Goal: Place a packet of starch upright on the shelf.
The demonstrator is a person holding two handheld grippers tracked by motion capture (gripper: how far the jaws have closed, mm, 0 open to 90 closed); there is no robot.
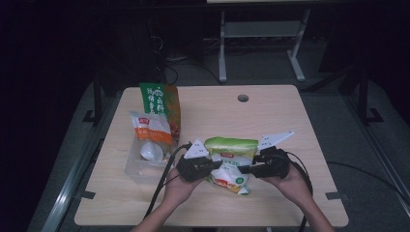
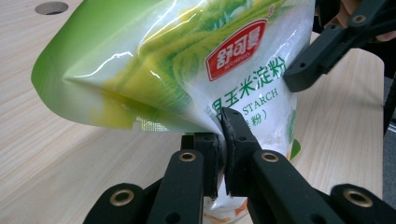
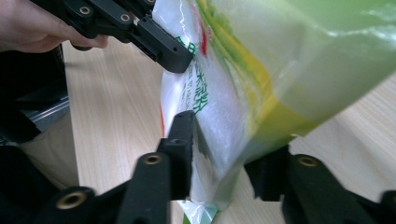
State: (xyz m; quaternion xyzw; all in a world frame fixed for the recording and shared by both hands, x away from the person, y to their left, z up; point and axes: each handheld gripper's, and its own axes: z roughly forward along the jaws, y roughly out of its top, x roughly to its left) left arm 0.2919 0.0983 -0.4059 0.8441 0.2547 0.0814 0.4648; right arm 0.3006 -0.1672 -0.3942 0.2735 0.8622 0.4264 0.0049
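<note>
Dim room, pale wooden table (image 1: 290,125); left gripper (image 2: 223,140) fingers pinching the green-and-white plastic starch bag (image 1: 231,159), right gripper (image 3: 224,154) fingers spread around it.

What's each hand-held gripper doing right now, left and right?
Left hand-held gripper: shut on the starch bag, pinching its edge.
Right hand-held gripper: jaws around the bag's other side; one pad touches it, a firm grip cannot be told.

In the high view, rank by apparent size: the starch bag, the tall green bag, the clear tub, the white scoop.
1. Tall green bag
2. Clear tub and starch bag: look alike, the bag partly covered by the grippers, so unranked
3. White scoop
</note>
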